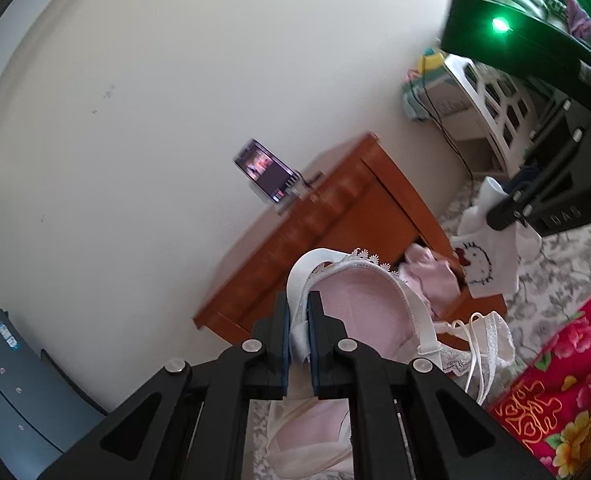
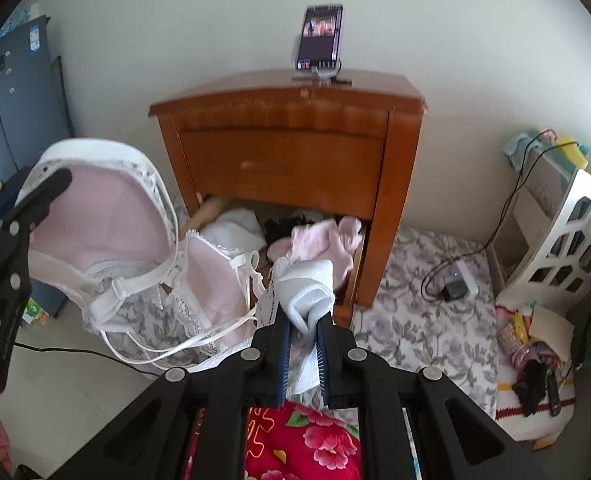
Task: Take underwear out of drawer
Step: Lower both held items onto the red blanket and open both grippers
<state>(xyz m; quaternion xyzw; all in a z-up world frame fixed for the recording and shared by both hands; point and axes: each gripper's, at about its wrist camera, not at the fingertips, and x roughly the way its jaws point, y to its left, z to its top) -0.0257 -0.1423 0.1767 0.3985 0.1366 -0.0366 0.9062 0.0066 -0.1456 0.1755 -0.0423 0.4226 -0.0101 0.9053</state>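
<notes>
Pink-lined and trimmed in white lace, the bra (image 2: 107, 216) hangs clear of the drawer (image 2: 355, 264), pinched at its band between the pads of my left claw (image 1: 299, 332). My right claw (image 2: 303, 344) is pressed together on a white garment (image 2: 307, 284); in the left wrist view its hanging part shows a cartoon cat print. Both items are lifted free of the drawer.

Task status, as I judge it: two pieces are extracted and held; neither is set down yet. Extraction is partly complete, because the drawer is not emptied.

Container contents:
- Lower drawer of the wooden nightstand (image 2: 287, 120): pulled open. It holds a pale pink garment (image 2: 327, 244) draped at the front right, a white folded item (image 2: 235, 228) at the left, and something dark (image 2: 283, 222) at the back that I cannot identify.
- Upper drawer (image 2: 279, 168): closed; contents not visible.

A phone (image 2: 319, 38) stands on a holder on top of the nightstand, well apart from the work. Below my claws lie a grey floral mat (image 2: 423, 300) and a red floral cloth (image 2: 303, 440), either of which could receive the held pieces.

Remaining steps, by my estimate: deposit both items, then retrieve the remaining pieces.
</notes>
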